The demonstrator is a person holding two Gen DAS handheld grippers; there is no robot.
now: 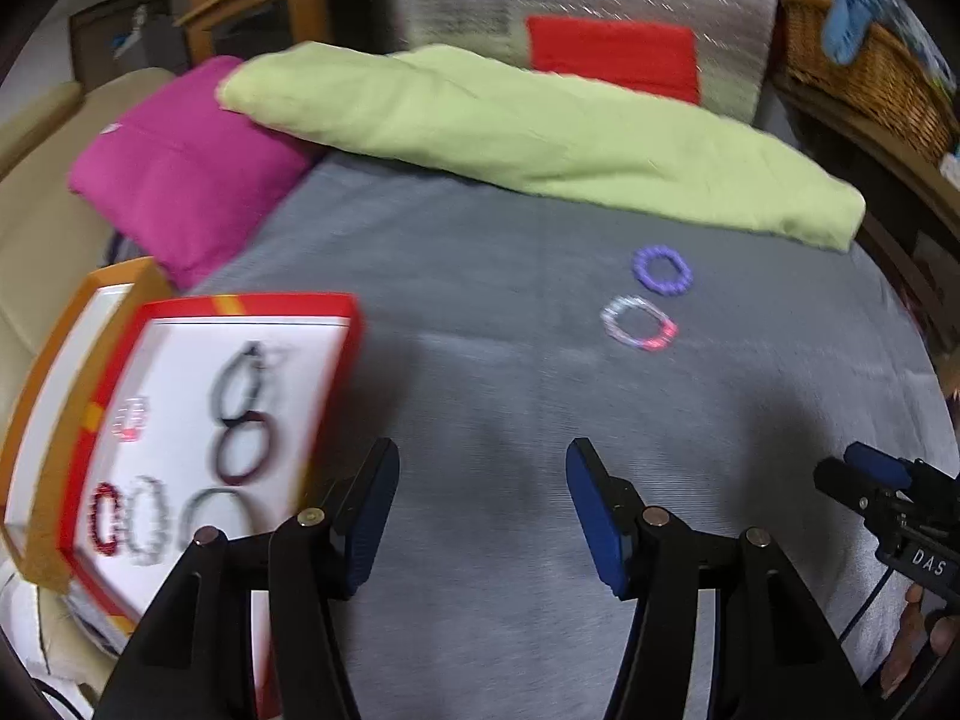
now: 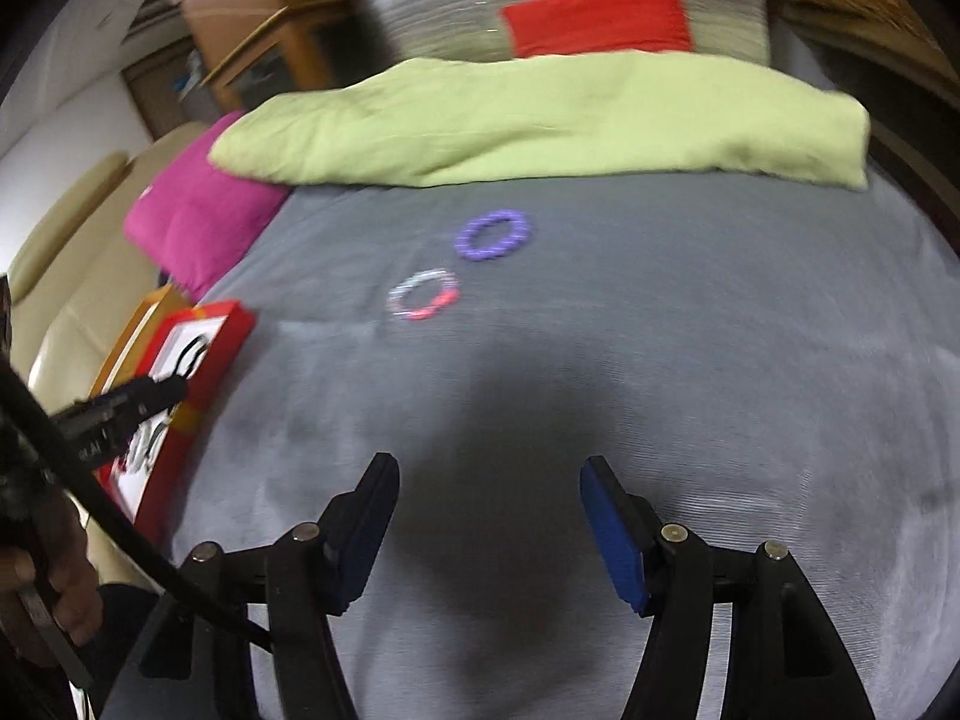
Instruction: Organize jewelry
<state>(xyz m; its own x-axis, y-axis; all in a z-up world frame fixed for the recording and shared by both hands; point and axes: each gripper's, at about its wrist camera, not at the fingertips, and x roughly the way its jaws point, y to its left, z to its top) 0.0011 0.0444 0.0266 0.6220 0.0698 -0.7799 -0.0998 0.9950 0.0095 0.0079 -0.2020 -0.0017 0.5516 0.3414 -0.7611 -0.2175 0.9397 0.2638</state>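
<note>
A purple bead bracelet (image 1: 662, 270) (image 2: 492, 235) and a clear bracelet with pink beads (image 1: 639, 324) (image 2: 423, 294) lie side by side on the grey bedspread (image 1: 480, 360). A red-rimmed white tray (image 1: 258, 303) (image 2: 234, 315) at the left holds several bracelets (image 1: 240, 450). My left gripper (image 1: 483, 450) hovers just right of the tray, open and empty. My right gripper (image 2: 487, 463) is open over bare spread, short of the two loose bracelets, with nothing between its fingers. Each gripper shows at the edge of the other's view (image 1: 864, 480) (image 2: 150, 396).
A folded green blanket (image 1: 540, 132) crosses the far end of the bed, with a magenta pillow (image 1: 180, 168) at the left. An orange box (image 1: 90, 282) sits behind the tray. A wicker basket (image 1: 870, 72) stands at the far right, a red cushion (image 1: 612, 54) behind.
</note>
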